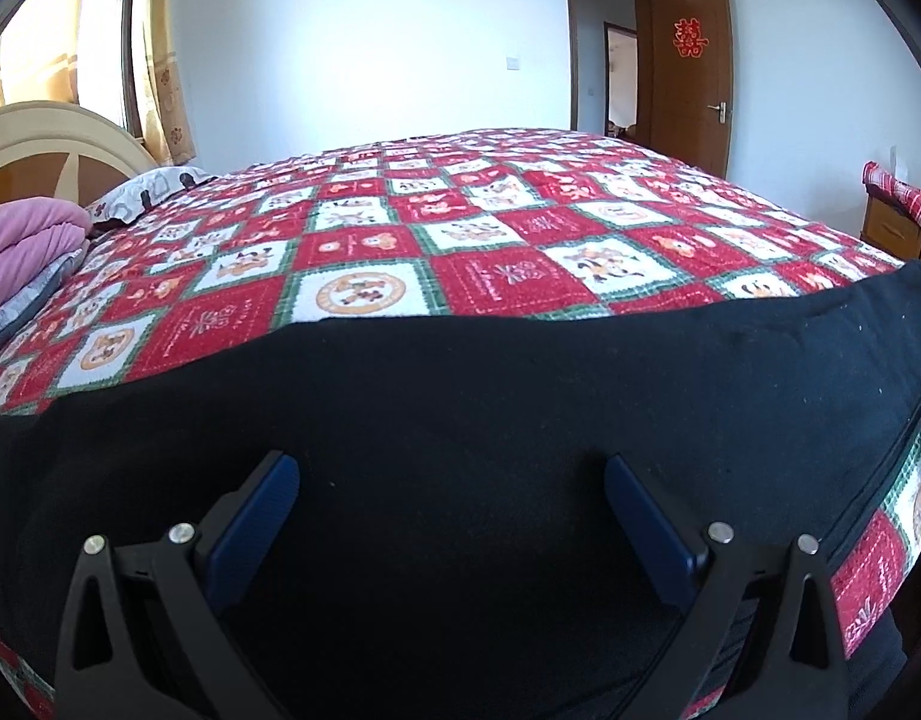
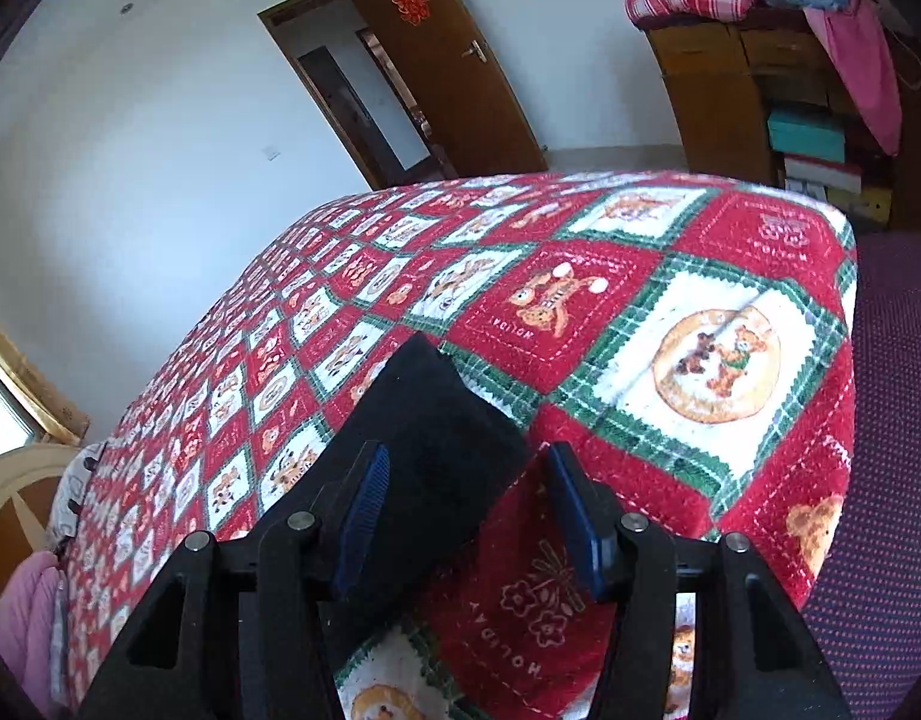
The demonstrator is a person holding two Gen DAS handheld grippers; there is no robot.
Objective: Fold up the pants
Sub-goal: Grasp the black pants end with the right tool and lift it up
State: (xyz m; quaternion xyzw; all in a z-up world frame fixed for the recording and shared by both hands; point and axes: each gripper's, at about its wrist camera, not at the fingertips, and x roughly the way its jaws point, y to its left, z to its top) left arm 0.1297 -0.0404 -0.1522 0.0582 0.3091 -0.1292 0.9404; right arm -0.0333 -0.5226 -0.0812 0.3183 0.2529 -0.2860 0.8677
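The black pants [image 1: 460, 396] lie spread across the near edge of the bed [image 1: 490, 228], on its red, white and green patchwork quilt [image 2: 640, 312]. The left hand-held gripper [image 1: 451, 468] hangs over the dark cloth with its blue pads wide apart, gripping nothing. The right hand-held gripper [image 2: 469, 456] is also parted; a pants end [image 2: 424, 414] reaches toward 11 o'clock between its pads, unpinched. A brown door [image 1: 688, 72] stands open at 1 o'clock.
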